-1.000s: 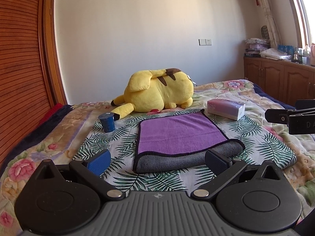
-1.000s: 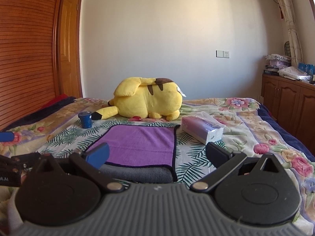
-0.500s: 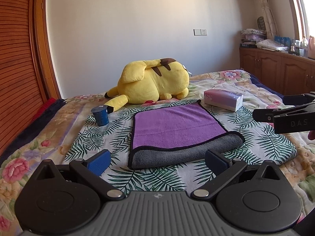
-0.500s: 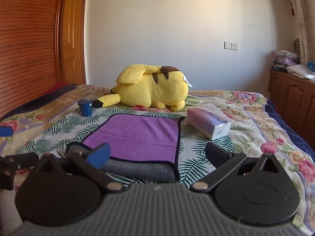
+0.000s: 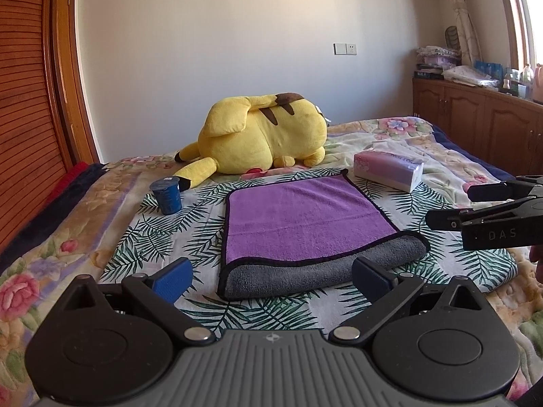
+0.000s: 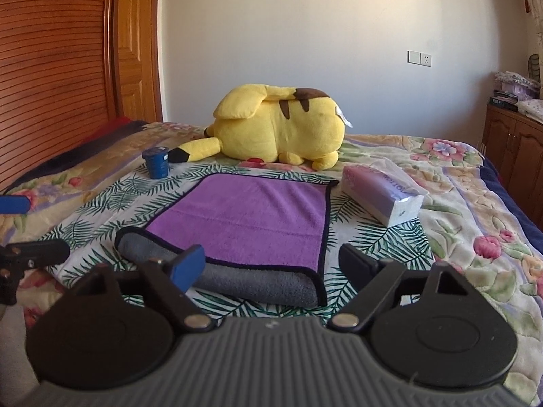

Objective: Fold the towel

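Left wrist view: bed (image 5: 85,237) w/ floral quilt and a palm-leaf cloth (image 5: 163,237) on top, white wall behind, slatted wood door at left, wood cabinets at right. Yellow plush (image 5: 261,135) lies at the far side; blue cup (image 5: 166,195) to its left, tissue pack (image 5: 388,171) just right of the towel (image 5: 298,224). Towel – purple over grey, folded – lies flat mid-cloth, nothing on it. Left gripper (image 5: 271,276) jaws wide apart, empty, above the near fold. Right gripper (image 6: 271,264) likewise spread, empty. Vs 0.5 s ago: both sit a bit closer to the towel, which hasn't moved.
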Demonstrator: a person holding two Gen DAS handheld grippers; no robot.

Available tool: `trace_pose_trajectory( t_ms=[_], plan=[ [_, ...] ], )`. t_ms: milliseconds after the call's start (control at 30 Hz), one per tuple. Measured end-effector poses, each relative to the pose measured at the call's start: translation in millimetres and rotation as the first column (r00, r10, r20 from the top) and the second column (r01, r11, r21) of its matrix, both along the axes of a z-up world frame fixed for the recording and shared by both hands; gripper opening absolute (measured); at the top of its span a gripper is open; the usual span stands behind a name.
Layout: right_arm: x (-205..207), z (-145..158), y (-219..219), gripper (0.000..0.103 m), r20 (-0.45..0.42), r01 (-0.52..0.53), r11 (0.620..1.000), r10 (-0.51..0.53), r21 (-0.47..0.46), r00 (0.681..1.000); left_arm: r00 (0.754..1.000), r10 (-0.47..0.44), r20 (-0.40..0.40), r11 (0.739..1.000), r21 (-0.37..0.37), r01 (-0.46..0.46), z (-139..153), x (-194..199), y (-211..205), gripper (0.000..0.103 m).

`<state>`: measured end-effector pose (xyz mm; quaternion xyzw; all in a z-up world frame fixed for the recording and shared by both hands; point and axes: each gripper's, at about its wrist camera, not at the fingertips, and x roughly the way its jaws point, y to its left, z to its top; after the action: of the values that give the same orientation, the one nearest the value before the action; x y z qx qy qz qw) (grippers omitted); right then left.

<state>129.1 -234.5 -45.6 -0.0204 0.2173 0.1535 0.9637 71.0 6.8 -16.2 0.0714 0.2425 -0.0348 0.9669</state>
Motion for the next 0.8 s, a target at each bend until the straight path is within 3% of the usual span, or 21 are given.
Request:
trace_pose_trajectory(
  t_ms=[467, 800],
  plan=[
    [37, -16, 0, 0.072, -0.068, -0.018, 1.000, 0.017, -0.016, 0.998, 0.996, -0.012, -0.084, 1.000, 0.009, 0.013, -19, 44, 10, 0.068],
    [60, -23, -5, 0.071, -0.101, -0.023, 1.000, 0.021, -0.019, 0.995, 0.990, -0.025, -0.142, 1.000, 0.002, 0.026, -40, 80, 24, 0.067]
  ],
)
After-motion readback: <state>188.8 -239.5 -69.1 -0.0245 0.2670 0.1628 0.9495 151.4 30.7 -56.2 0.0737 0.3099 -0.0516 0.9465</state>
